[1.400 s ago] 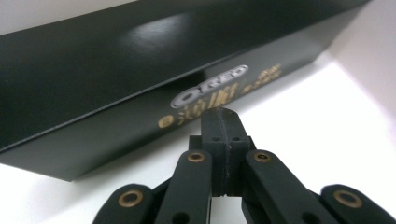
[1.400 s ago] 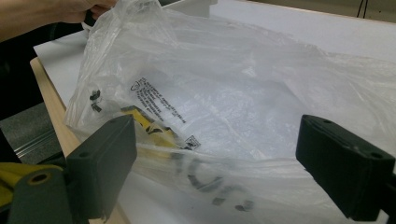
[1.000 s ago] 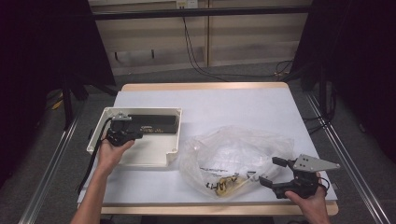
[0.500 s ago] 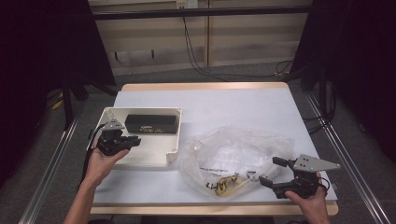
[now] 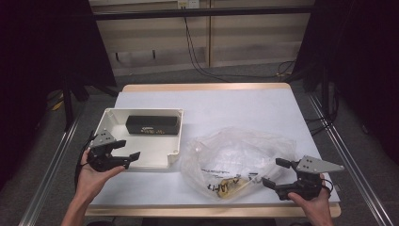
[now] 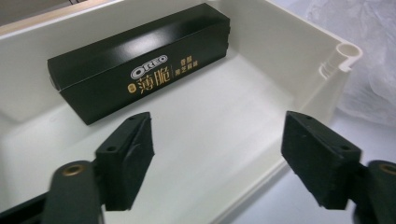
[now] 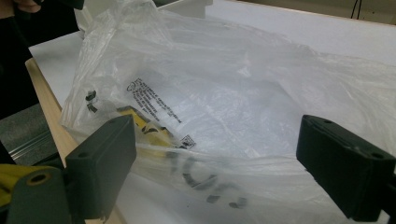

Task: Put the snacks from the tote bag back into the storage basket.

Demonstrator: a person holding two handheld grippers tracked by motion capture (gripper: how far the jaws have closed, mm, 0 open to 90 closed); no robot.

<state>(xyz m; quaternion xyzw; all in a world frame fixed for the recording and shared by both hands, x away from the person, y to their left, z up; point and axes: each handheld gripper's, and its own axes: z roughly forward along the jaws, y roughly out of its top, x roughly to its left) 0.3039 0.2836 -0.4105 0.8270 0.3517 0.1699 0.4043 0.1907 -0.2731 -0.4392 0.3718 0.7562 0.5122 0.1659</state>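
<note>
Oreo box [image 5: 153,125] lies lengthwise in the white tray [image 5: 109,117]; left gripper [image 5: 126,150], its fingers just released and empty, is nearer; right gripper [image 5: 277,174] gapes at the plastic bag [image 5: 237,155]

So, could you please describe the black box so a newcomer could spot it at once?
On the white table, find the cream tray at the left. The black box lies inside along its far wall: long, slim, with Oreo lettering, the tray's sole content, unlike the crumpled clear bag alongside.
</note>
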